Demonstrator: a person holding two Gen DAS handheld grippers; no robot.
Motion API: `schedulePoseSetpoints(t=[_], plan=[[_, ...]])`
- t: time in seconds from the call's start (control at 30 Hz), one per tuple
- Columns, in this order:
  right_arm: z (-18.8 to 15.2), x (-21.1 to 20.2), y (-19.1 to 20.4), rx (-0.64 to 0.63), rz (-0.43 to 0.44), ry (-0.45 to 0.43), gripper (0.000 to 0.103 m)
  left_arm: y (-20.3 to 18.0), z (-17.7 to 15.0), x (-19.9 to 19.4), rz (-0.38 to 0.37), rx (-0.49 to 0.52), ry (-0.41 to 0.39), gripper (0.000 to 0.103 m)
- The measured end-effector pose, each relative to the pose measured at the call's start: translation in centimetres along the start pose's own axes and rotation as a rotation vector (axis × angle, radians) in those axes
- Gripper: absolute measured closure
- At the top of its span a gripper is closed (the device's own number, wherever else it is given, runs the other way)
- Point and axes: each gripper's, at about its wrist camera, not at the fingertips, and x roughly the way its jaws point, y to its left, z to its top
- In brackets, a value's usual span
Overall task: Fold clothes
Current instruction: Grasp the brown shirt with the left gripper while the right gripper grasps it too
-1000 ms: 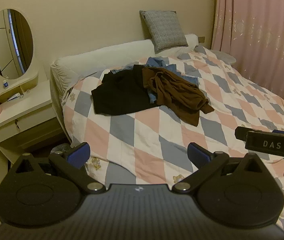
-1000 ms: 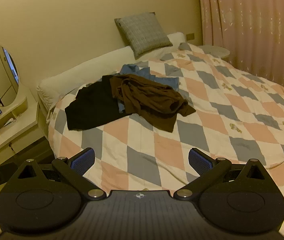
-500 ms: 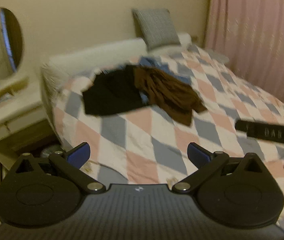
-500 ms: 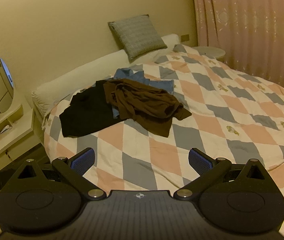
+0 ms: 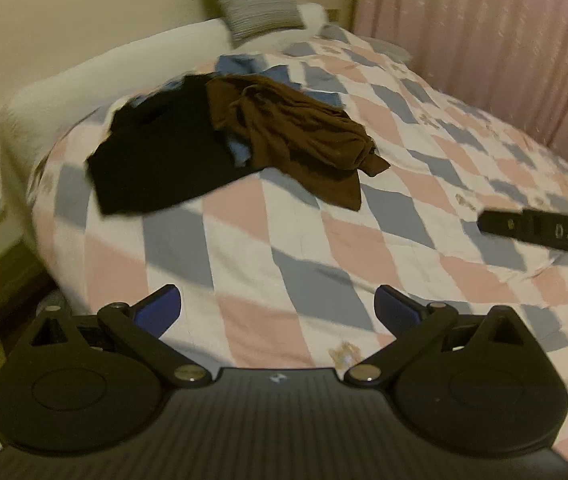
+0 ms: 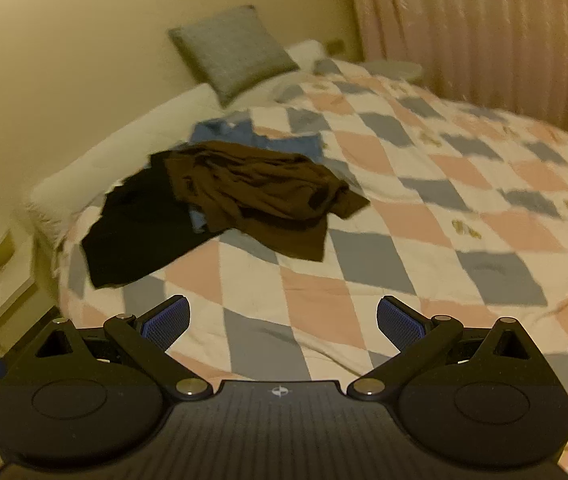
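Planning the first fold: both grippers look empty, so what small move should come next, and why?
Probably reach forward to the brown garment: it lies crumpled on top of the black garment and blue garment, and the open left gripper and right gripper hover short of the pile.

Grey pillow [image 6: 232, 50] against wall; pink curtain [image 6: 484, 32]; diamond-patterned quilt [image 6: 424, 216]

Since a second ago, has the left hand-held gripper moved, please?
Yes. The left hand-held gripper has advanced toward the bed: the brown garment looms larger, mirror gone.
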Motion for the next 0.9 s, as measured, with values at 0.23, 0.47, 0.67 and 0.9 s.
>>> schedulePoseSetpoints(t=[0.23,0.47,0.67,0.9], plan=[[-0.2,9.5,-0.4,0.132,-0.088,0.116,0.019,3.5,5.8,9.6,-0.07,0.135,0.01,0.017],[0.9,17.1,-0.2,0.211,-0.107,0.126,0.027,7.3,11.0,18.6,-0.102,0.178,0.037,0.04],[3.5,22.5,-0.1,0.219,-0.117,0.09,0.039,8.9,15.5,25.2,-0.136,0.176,0.011,0.059],[8.3,29.0,-0.3,0.132,-0.107,0.046,0.064,9.3,21.4,32.5,-0.145,0.134,-0.045,0.067]])
